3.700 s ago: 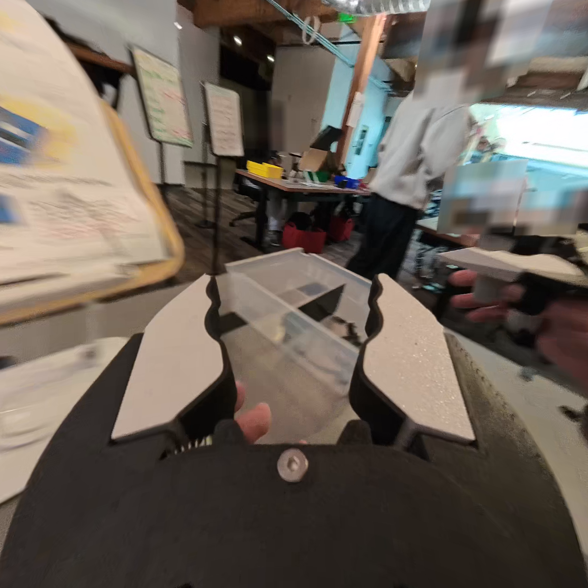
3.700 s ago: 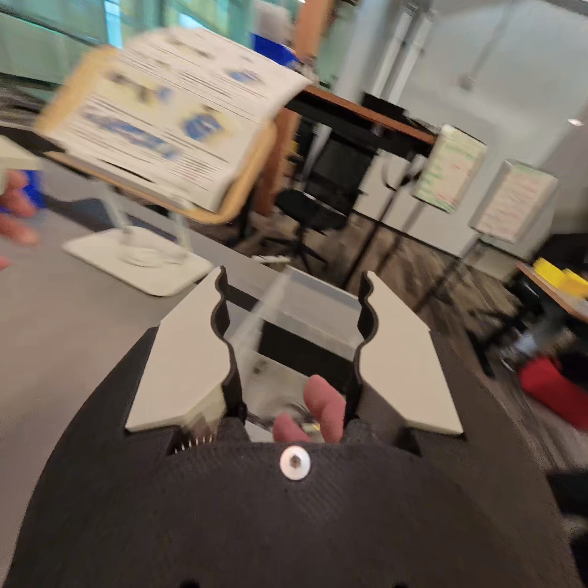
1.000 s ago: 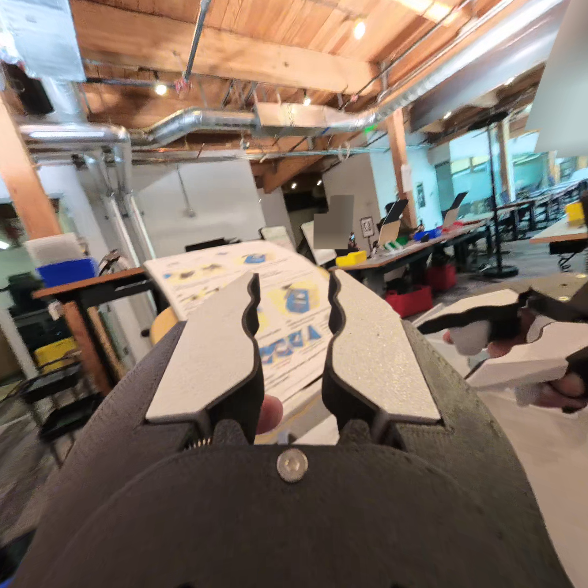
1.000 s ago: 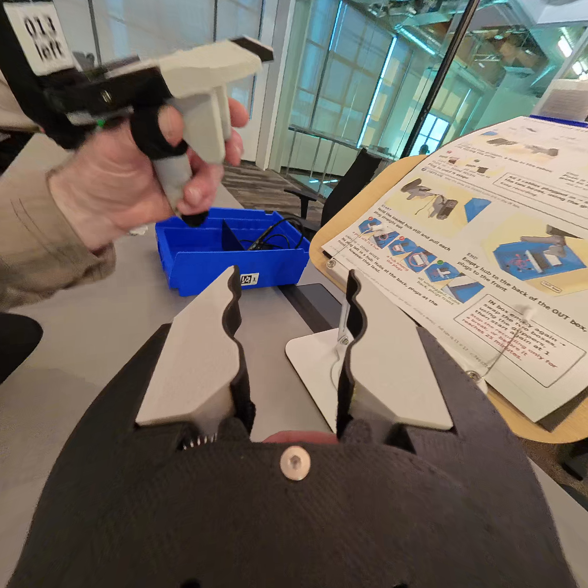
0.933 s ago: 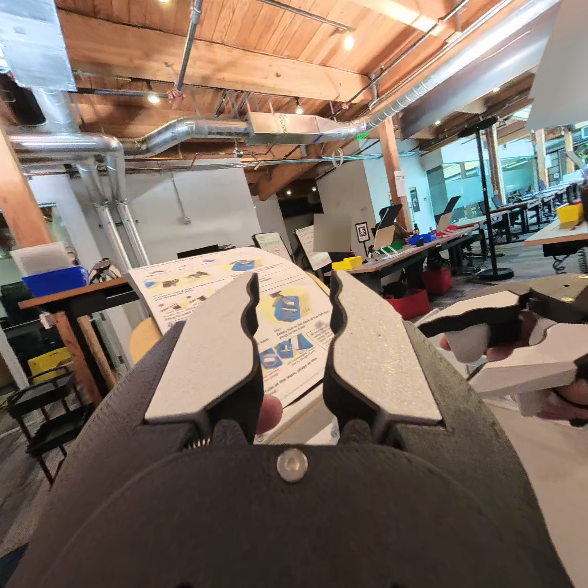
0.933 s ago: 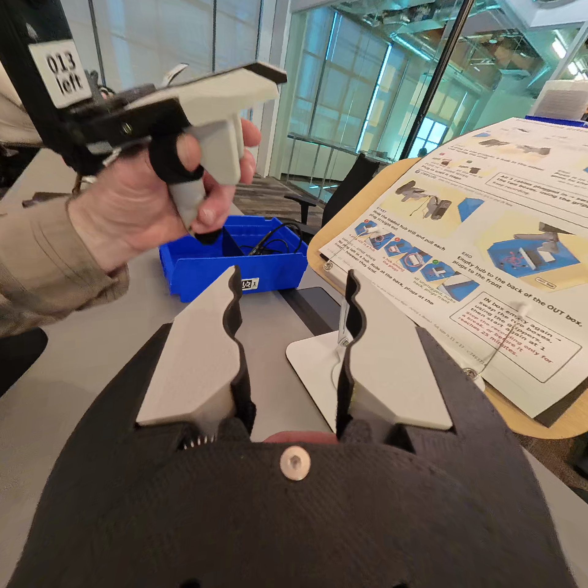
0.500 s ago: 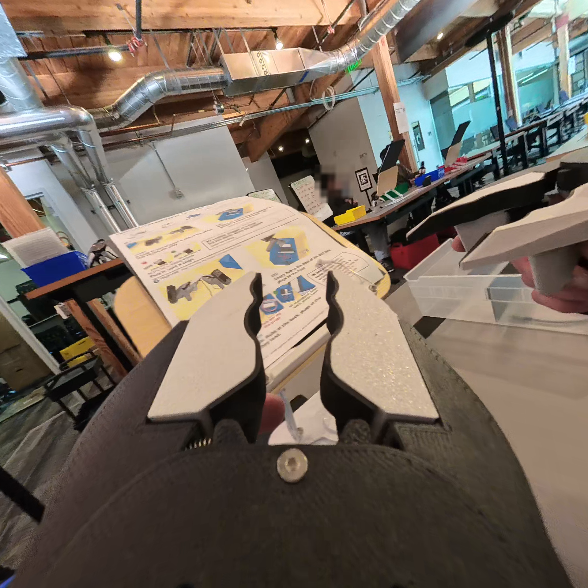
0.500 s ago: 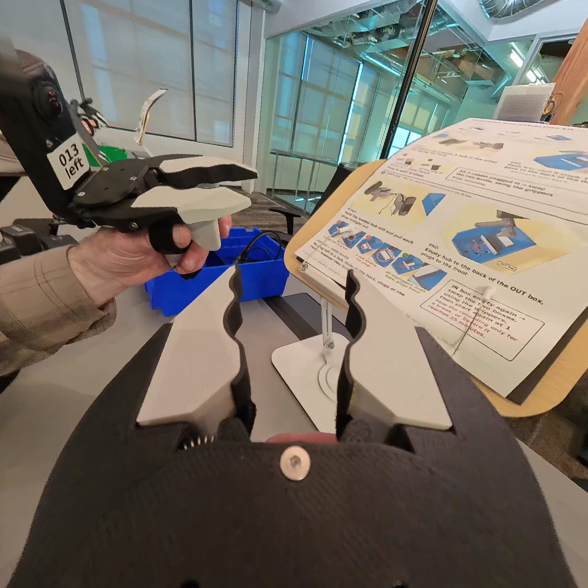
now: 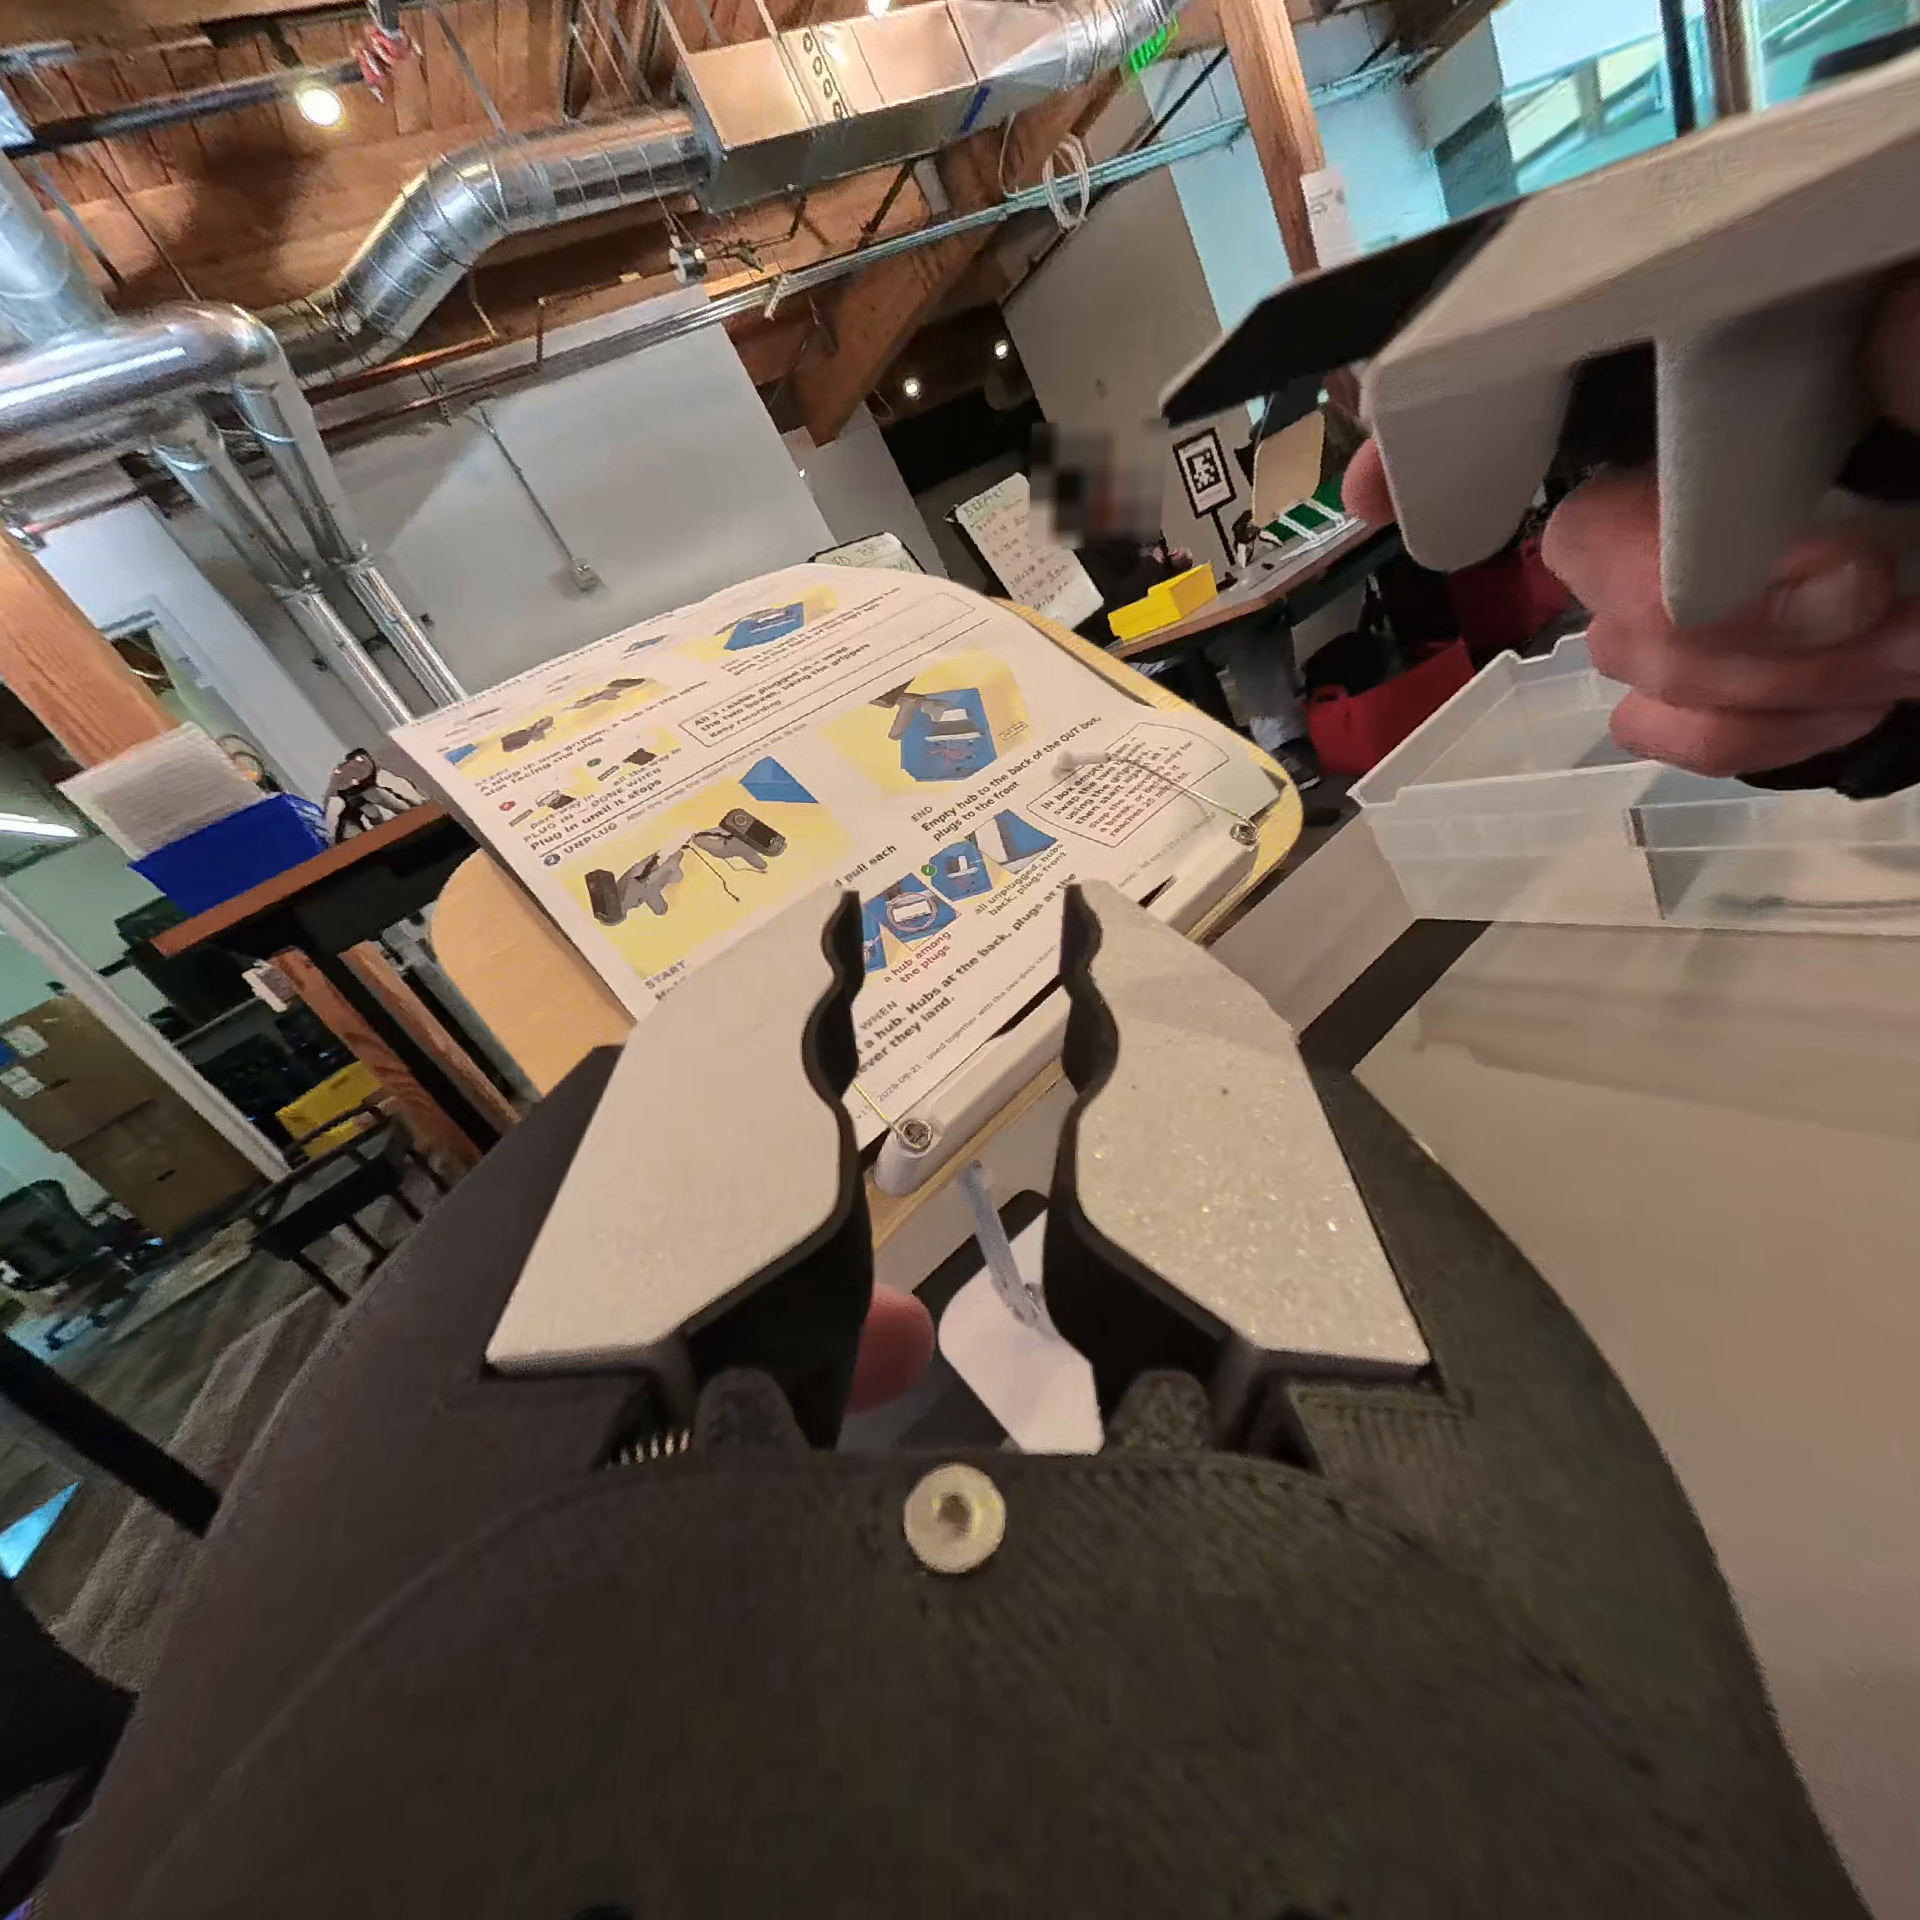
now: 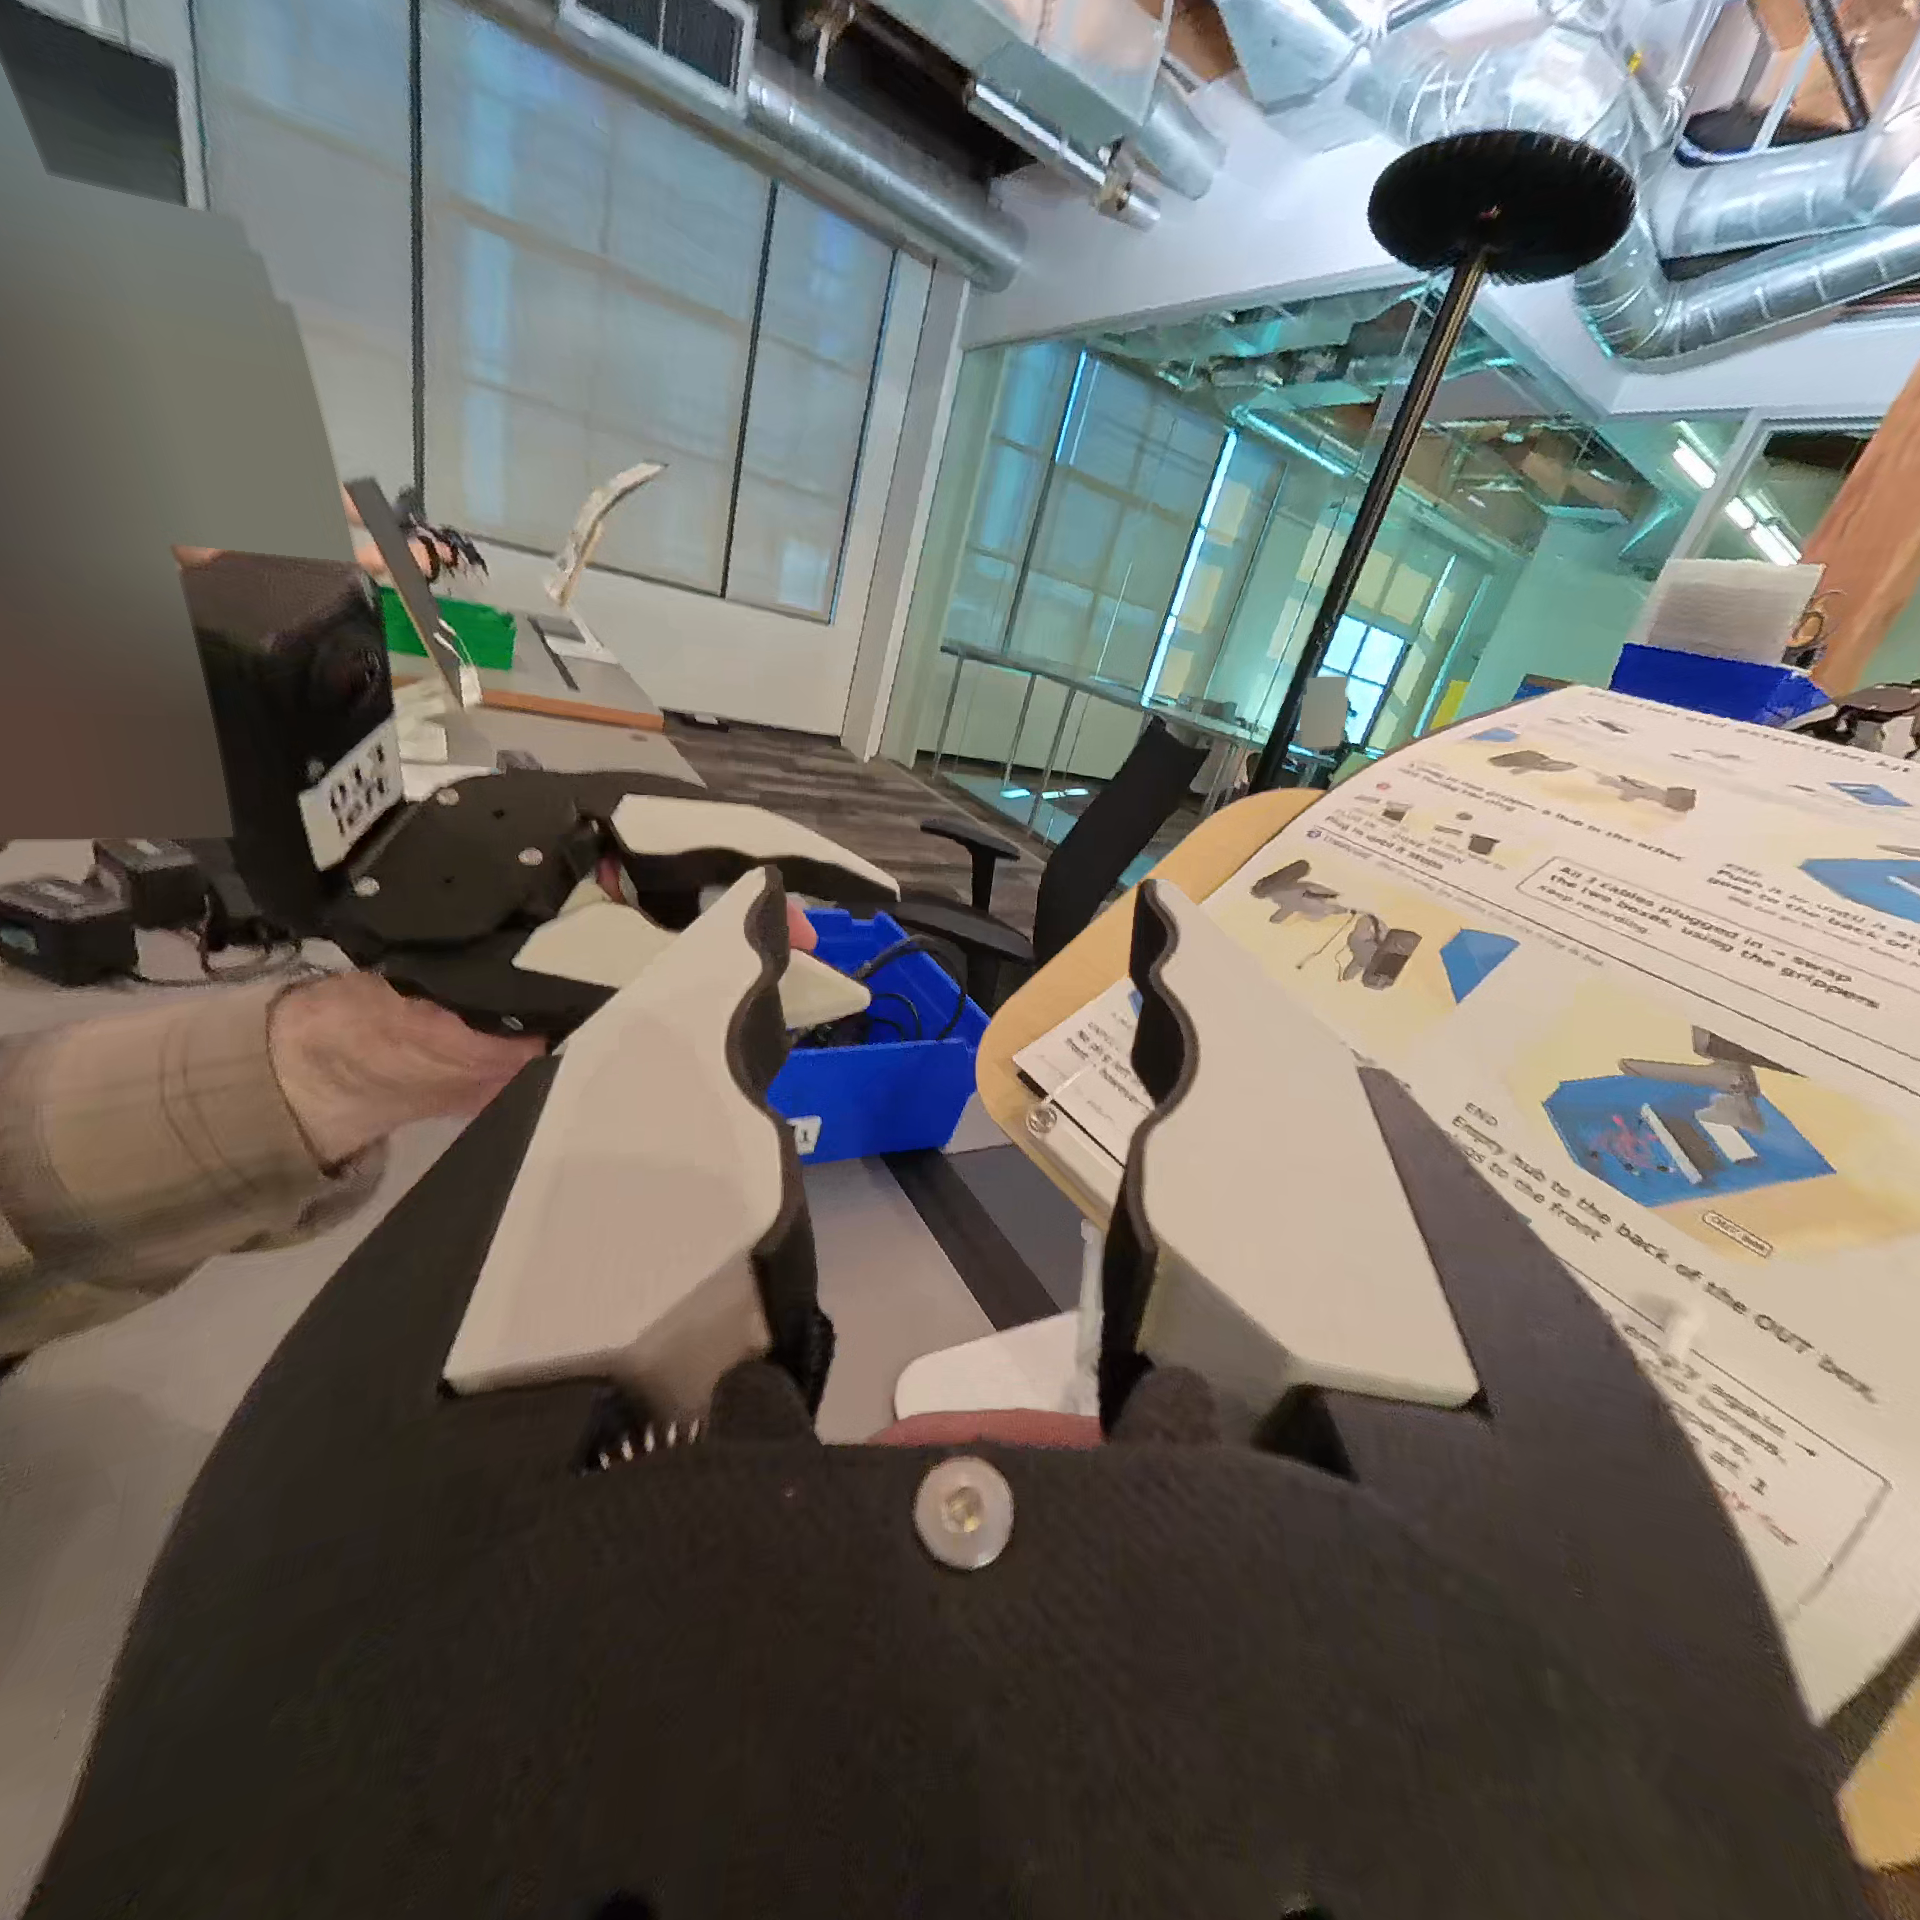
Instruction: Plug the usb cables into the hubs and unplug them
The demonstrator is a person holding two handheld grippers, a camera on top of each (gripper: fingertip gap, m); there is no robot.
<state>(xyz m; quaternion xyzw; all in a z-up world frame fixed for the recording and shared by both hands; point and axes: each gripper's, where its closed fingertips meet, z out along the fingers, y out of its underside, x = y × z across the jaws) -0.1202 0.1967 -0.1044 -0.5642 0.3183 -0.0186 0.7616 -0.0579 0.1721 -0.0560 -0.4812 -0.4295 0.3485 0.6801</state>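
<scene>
- The left gripper (image 9: pixel 951 961) is empty, its fingers narrowly apart, aimed at the instruction sheet (image 9: pixel 831 758) in mid frame.
- The right gripper (image 10: pixel 956 940) is empty too, its fingers set wider.
- In the right wrist view the blue bin (image 10: pixel 883 1091) sits at centre left, just beyond the fingertips, with black cables (image 10: pixel 904 961) showing over its rim; no hub is clearly visible.
- The left gripper (image 10: pixel 727 935) hovers by that bin, so it looks nearer.
- A clear bin (image 9: pixel 1558 821) lies at the right of the left wrist view, on the surface (image 9: pixel 1662 1195).

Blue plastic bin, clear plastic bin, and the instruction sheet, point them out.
Blue plastic bin (image 10: pixel 883 1086), right wrist view, front wall.
Clear plastic bin (image 9: pixel 1496 831), left wrist view, near wall.
Instruction sheet (image 9: pixel 831 727), left wrist view, middle.
</scene>
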